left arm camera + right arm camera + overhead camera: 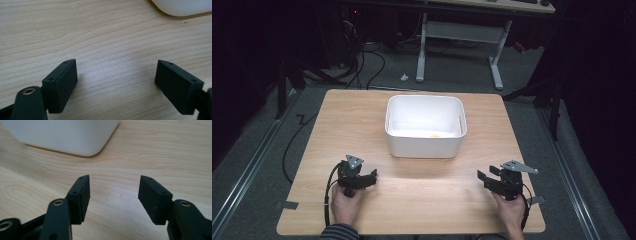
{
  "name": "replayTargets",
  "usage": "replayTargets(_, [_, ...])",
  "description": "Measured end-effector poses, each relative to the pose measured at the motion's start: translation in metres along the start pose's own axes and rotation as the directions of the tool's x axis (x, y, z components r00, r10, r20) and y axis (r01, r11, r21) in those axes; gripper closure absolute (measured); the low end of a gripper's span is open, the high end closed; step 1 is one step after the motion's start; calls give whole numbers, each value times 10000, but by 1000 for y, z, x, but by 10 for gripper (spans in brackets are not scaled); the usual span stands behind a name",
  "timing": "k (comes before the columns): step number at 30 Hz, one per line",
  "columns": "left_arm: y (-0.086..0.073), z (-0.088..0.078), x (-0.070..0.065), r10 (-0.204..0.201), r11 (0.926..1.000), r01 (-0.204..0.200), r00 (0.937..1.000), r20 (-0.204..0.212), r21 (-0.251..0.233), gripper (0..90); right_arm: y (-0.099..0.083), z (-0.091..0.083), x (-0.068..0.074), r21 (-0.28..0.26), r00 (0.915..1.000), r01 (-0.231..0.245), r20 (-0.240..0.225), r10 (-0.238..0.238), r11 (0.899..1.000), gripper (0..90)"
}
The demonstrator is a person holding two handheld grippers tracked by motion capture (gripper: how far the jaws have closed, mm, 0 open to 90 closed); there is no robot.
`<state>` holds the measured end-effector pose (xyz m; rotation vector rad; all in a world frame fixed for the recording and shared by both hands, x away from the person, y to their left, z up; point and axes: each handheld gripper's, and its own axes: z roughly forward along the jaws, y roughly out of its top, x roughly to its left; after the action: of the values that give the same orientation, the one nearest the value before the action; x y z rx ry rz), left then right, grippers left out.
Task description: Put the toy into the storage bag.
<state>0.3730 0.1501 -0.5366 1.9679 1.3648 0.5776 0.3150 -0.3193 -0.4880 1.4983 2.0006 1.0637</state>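
A: We've got the left gripper [371, 176] and right gripper [485, 176] near the table's [422, 200] front edge, jaws apart, holding nothing.

B: Yep, and our white bin [425, 142] sits mid-table, bare wood all around.

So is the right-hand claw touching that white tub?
Apart. The high view shows bare table between the right gripper and the white tub.
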Motion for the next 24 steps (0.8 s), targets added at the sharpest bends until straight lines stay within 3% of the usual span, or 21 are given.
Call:
replayTargets(11, [0, 0, 0, 13, 10000, -13, 10000, -8, 0, 183, -10, 18, 2, 469, 9997, 97, 221, -108, 9989, 414])
replayTargets(24, [0, 0, 0, 11, 10000, -11, 10000, -19, 3, 183, -17, 36, 7, 823, 9971, 578, 449, -616, 9949, 396])
